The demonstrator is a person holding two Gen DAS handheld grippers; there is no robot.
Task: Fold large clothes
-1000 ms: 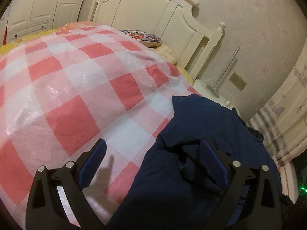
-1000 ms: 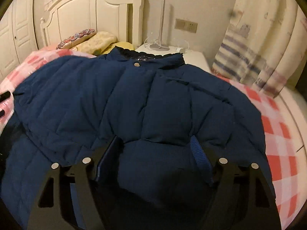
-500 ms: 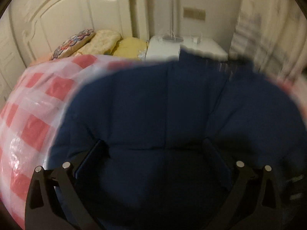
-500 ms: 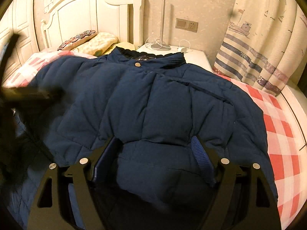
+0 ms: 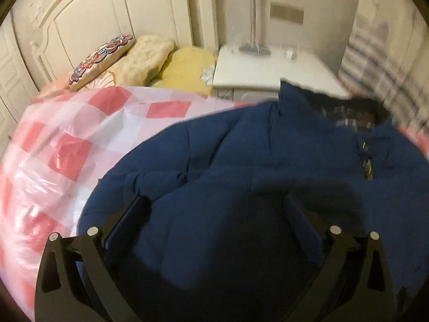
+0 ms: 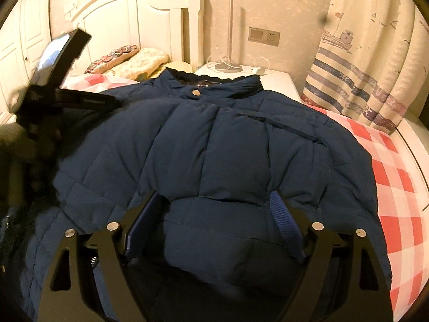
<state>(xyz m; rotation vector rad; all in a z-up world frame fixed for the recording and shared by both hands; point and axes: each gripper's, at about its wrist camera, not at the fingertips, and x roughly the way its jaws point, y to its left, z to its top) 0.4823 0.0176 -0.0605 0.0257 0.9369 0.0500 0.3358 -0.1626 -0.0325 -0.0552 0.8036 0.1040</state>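
Puffy quilted navy jacket (image 6: 214, 145) bulges between the right hand-held gripper's (image 6: 217, 204) opening ribbed pads.

I count one navy padded jacket (image 6: 214, 145) spread on one bed (image 6: 388, 177), which carries one red-and-white checked cover (image 5: 67, 145). On the jacket I see one round snap (image 6: 196, 92) at the collar and one chest pocket slit (image 6: 281, 128). At the head of the bed I count three cushions: one patterned (image 5: 102, 56), one pale floral (image 5: 144, 59), one yellow (image 5: 187, 67). One white nightstand (image 5: 270, 72) stands beside them, bearing one lamp (image 6: 230, 64) and one small white charger (image 6: 258, 70). One wall socket plate (image 6: 264, 36), one striped curtain (image 6: 370, 61), one headboard (image 6: 128, 26). Two grippers: my left gripper (image 5: 214, 214), my right gripper (image 6: 217, 206).
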